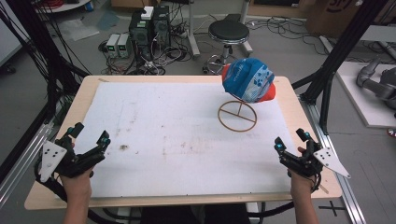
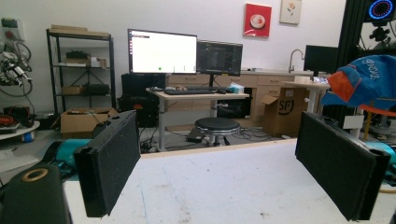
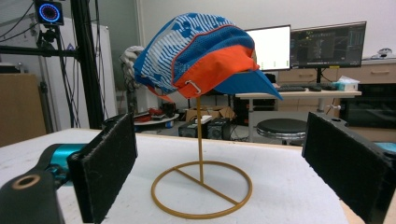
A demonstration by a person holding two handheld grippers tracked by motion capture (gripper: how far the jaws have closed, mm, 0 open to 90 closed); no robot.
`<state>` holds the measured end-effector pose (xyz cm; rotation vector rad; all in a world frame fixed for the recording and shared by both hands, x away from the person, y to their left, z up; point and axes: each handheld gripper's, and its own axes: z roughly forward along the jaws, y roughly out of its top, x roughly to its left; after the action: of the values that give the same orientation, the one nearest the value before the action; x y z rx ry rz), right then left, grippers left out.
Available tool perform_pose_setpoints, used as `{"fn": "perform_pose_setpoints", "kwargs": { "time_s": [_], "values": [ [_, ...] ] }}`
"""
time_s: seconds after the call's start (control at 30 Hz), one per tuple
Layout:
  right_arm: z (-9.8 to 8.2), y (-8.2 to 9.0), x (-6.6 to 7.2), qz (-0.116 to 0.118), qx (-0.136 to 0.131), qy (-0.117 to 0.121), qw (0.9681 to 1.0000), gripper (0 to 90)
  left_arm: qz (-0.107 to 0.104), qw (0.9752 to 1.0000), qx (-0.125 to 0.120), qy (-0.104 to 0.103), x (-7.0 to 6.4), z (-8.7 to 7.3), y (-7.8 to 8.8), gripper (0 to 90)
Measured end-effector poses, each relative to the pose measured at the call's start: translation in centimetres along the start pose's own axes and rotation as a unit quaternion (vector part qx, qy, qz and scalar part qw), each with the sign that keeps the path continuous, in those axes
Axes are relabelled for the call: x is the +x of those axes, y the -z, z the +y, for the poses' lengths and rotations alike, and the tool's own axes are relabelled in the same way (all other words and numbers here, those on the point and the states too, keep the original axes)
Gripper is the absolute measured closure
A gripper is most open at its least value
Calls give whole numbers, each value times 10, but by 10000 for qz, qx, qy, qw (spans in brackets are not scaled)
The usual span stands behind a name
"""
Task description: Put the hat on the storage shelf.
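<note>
Near edge of the surface (image 1: 60, 198): person's forearms came in from the bottom of the high view, each hand on a tool. Left tool (image 1: 89, 135) sat at the near-left corner over the white mat (image 1: 163, 135), jaws spread wide, nothing btwn them; grey plate on top, cable trailing down. In the left gripper view both black jaws stood well apart w/ bare mat btwn, the cap at the far right of that view. Right tool (image 1: 292, 139) sat at the near-right edge, jaws likewise parted and empty, angled twd the stand. In the right gripper view the stand sat btwn the two jaws but farther off, not touching either. Mid distance, right half of mat: thin gold wire stand (image 1: 237, 115), ring base flat on the mat w/ cross bars, upright rod rising from its middle. Cap (image 1: 247, 79) rested on top of the rod, blue w/ white pattern and orange panels, brim (image 3: 250, 84) pointing right in the right gripper view, clear of both tools. Mat had a few brown stains near its middle. Beyond the surface: black round stool (image 1: 228, 32), PC towers (image 1: 149, 25) w/ tangled cables on the floor; the gripper views showed monitors (image 2: 162, 51) on a desk and a shelf rack (image 2: 79, 70) further back.
</note>
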<state>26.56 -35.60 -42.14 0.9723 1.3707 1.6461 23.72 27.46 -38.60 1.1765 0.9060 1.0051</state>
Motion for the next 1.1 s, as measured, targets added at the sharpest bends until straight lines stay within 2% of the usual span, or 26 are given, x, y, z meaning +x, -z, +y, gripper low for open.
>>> {"fn": "perform_pose_setpoints", "kwargs": {
  "time_s": [0.63, 1.1],
  "values": [
    [-1, -6, 1, 29, -21, -3, 10000, 101, 166, 9998, 57, -19, 9, -4, 7, 144],
    [0, -6, 2, 22, -35, -29, 10000, 100, 230, 9997, 115, 15, 14, -8, 6, 146]
  ]
}}
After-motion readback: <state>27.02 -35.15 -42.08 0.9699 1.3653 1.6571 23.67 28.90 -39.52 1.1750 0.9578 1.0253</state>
